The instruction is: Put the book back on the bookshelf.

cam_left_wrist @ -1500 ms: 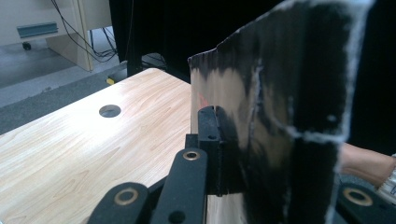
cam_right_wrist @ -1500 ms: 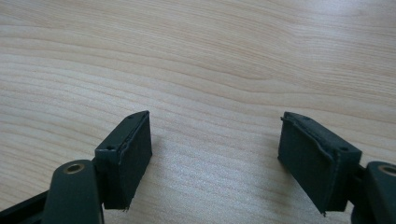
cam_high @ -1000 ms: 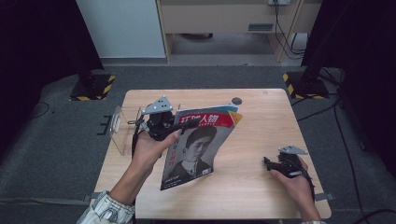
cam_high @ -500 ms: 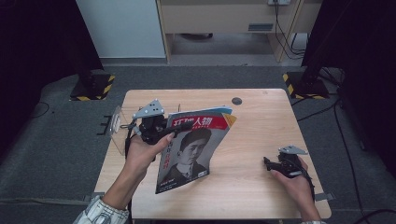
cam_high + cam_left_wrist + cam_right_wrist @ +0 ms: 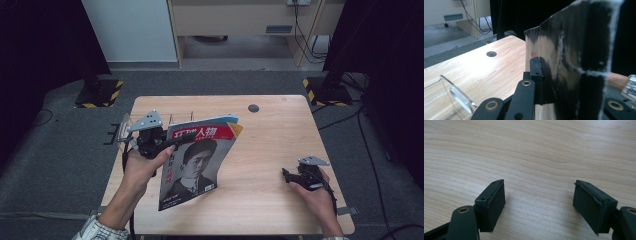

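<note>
While the left gripper (image 5: 161, 143) clamps the upper left corner of a magazine (image 5: 197, 162), the magazine hangs tilted over the left-centre of the wooden table (image 5: 270, 135), its red-banded cover with a portrait facing up toward the high view and its lower edge close to the tabletop near the person's side. Seen from the left gripper view, the near jaw presses flat against the dark glossy pages (image 5: 574, 62), which stand almost upright and curve across the right half of that view. Just behind the left gripper, at the table's left edge, stands a clear acrylic holder (image 5: 122, 129), whose rounded transparent wall (image 5: 456, 95) also shows low in the left gripper view. A round cable hole (image 5: 253, 108) sits in the table near its far edge, well apart from the magazine. At the right side of the table the right gripper (image 5: 295, 176) rests low over bare wood, well apart from the magazine, its jaws spread wide with nothing between them, as the right gripper view shows above the wood grain (image 5: 536, 157).
</note>
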### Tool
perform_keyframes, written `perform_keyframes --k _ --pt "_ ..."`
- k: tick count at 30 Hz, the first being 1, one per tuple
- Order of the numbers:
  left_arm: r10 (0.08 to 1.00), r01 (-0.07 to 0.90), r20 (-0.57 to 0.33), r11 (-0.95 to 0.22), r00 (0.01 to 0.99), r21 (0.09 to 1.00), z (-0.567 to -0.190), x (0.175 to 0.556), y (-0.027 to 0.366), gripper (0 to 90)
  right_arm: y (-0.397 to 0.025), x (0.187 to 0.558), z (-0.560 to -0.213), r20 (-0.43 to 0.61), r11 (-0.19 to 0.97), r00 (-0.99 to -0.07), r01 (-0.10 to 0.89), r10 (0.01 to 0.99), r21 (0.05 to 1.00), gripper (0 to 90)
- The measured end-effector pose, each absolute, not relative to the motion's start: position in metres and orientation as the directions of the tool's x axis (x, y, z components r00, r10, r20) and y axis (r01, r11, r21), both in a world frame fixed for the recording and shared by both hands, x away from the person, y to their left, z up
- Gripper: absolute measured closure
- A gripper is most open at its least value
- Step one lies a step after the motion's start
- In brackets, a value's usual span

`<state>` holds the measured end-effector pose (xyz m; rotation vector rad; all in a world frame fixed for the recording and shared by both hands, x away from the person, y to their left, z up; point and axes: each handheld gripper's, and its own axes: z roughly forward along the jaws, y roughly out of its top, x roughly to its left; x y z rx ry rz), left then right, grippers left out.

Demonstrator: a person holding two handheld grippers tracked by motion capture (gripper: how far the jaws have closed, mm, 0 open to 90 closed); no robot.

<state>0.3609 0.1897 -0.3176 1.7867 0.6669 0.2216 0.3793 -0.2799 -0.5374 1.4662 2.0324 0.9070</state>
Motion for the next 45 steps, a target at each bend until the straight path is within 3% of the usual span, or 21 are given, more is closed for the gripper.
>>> perform_keyframes --k 45 --pt "0.618 0.342 -0.199 -0.121 0.761 0.932 -0.321 0.346 0.255 86.5 -0.28 0.379 -0.537 0.003 0.211 -0.318 0.635 0.948 0.743 25.7"
